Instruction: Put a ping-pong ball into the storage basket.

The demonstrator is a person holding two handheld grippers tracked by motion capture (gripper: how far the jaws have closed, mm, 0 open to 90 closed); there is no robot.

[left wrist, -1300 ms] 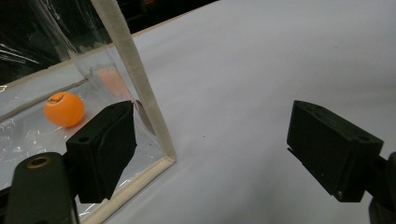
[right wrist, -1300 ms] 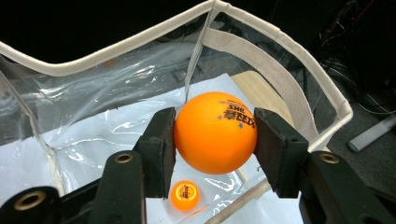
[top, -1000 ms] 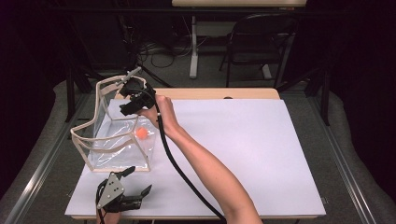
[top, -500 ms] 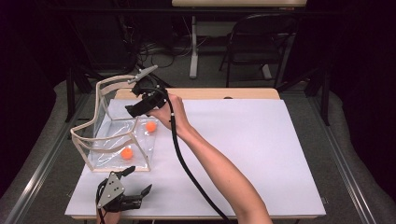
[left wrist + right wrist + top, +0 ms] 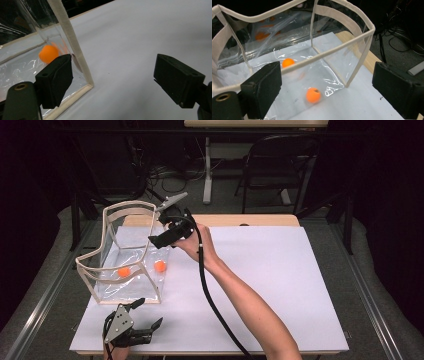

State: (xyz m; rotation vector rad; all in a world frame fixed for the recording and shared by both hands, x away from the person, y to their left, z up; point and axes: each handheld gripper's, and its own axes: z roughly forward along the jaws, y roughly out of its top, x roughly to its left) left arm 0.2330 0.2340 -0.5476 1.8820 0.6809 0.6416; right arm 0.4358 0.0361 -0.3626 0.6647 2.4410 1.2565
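Currently right gripper [image 5: 156, 241] is wide open and empty, jaws just opened. Two small orange balls [image 5: 160, 266] sit in the clear soft-walled plastic bin [image 5: 95, 254] near the table's left edge: light, smooth, roll-prone; pinch across the middle.

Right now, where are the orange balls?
In the high view, both orange balls lie inside the clear bag on the table's left side, below the right tongs and beyond the left tongs.
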